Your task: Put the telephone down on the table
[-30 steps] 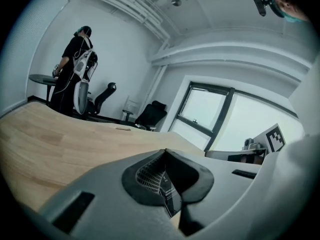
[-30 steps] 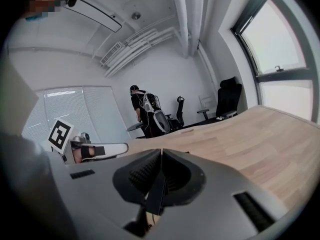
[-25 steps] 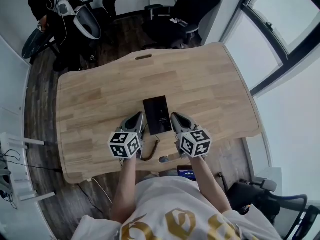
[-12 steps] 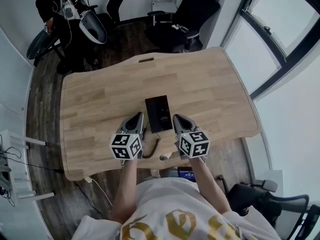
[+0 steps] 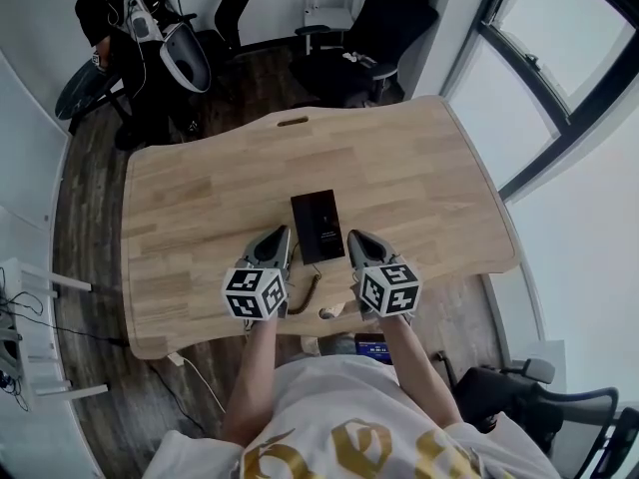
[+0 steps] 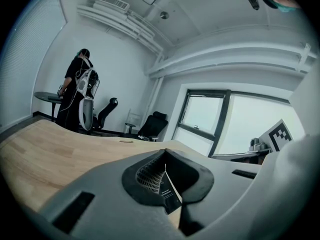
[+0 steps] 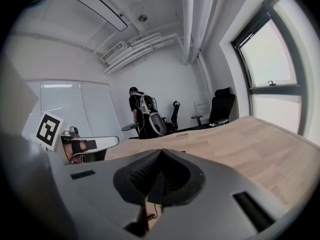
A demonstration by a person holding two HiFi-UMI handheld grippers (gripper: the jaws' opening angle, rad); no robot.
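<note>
This is an office. A broad wooden worktop (image 5: 419,168) with a curved edge and a cable slot (image 5: 292,121) stands on a dark plank floor (image 5: 75,218). Black swivel chairs (image 5: 384,23) with armrests stand beyond its far side. Tall dark-framed windows (image 5: 544,78) fill one wall, and white slatted blinds (image 7: 65,104) cover another. Overhead, a flat light panel (image 7: 97,6) and white pipes (image 7: 145,46) run along a plain white ceiling. A person (image 5: 100,13) stands by a small round table (image 7: 131,127) in the far corner.
</note>
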